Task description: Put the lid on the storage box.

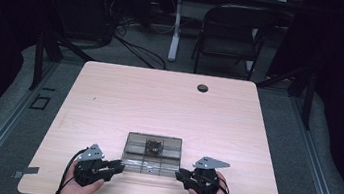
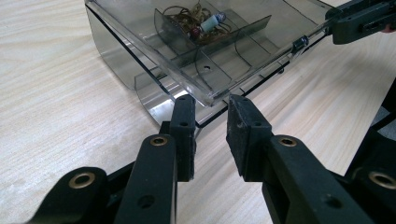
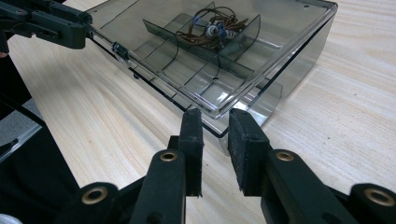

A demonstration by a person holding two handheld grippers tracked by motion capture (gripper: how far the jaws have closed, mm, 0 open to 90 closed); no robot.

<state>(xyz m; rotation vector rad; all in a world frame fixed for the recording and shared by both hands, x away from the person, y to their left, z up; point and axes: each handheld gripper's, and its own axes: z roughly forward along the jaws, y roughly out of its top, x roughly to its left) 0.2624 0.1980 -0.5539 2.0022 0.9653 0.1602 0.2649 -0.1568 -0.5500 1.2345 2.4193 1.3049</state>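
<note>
Left gripper view: perhaps wires [image 2: 187,21] in box [image 2: 116,60]

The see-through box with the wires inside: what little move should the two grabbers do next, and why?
Probably slide both forward a little, so the corners go between the pads before any squeeze. The left gripper and the right gripper each have open jaws, with a near corner of the box right at the tips, not yet pinched. It looks like a two-handed grab is coming.
</note>
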